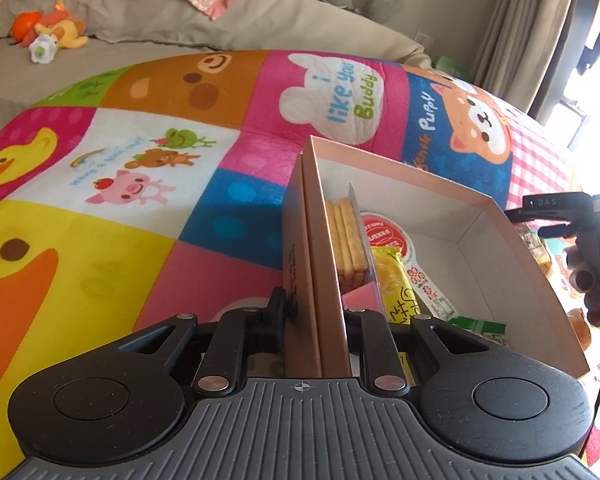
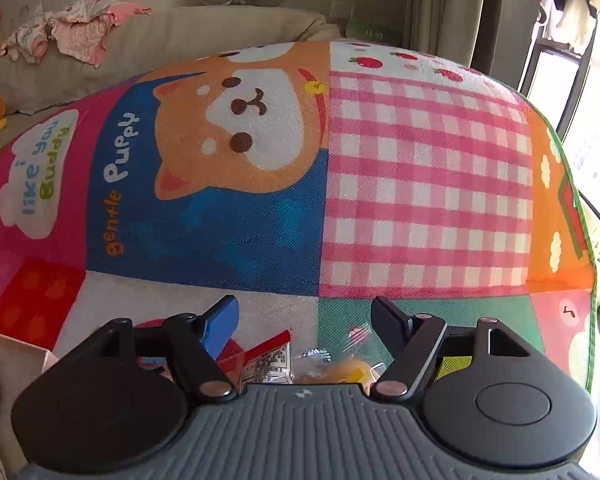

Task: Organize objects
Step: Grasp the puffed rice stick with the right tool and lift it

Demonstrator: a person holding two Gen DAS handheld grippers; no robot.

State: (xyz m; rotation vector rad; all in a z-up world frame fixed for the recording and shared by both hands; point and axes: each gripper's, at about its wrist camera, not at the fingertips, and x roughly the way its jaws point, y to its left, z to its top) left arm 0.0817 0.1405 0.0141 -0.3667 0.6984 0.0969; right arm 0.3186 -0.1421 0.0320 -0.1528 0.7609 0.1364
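Observation:
A pink-brown cardboard box (image 1: 464, 216) lies on the colourful play mat. My left gripper (image 1: 316, 316) is shut on the box's left wall. Inside the box are a clear pack of biscuit sticks (image 1: 348, 240), a yellow snack packet (image 1: 396, 288), a red-and-white packet (image 1: 396, 240) and a green packet (image 1: 480, 326). My right gripper (image 2: 304, 320) is open and empty above loose snacks on the mat: a red-and-white wrapped snack (image 2: 266, 358) and a clear packet with something yellow (image 2: 340, 368). The box corner (image 2: 12, 356) shows at lower left of the right wrist view.
The play mat (image 2: 420, 184) spreads ahead in both views. A beige sofa (image 1: 180, 20) with pink clothes and plush toys (image 1: 56, 32) stands behind it. A curtain and bright window are at the right. The other gripper (image 1: 560, 216) shows at the right edge of the left wrist view.

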